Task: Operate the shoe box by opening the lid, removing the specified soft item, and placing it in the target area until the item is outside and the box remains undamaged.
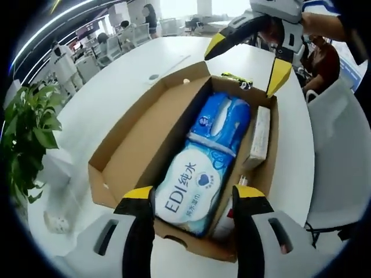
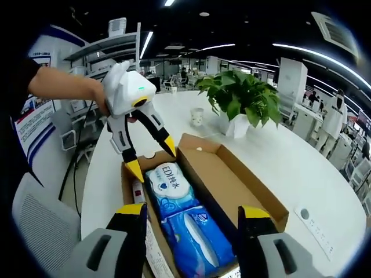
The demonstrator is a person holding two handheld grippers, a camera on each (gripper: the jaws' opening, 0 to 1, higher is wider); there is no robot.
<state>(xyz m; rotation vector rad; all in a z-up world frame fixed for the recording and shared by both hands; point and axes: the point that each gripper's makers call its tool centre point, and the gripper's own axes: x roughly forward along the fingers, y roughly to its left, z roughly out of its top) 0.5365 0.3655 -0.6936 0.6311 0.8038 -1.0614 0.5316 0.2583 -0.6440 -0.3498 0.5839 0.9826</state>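
Beside the opened shoe box (image 1: 174,150), potted plant (image 2: 240,101), cup (image 2: 197,116), both grippers wide open, empty.

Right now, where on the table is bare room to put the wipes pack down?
Bare table lies beyond the open lid, toward the plant. Inside the box it is crowded: wipes fill it, with both claws at its ends.

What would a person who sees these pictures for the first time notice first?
The open cardboard shoe box on the white table, lid folded back, holds a blue and white wet wipes pack lengthwise, with a slim white box beside it. Both hand-held grippers are open over opposite ends of the box: the left hand-held gripper and the right hand-held gripper. A green potted plant stands on the table nearby.
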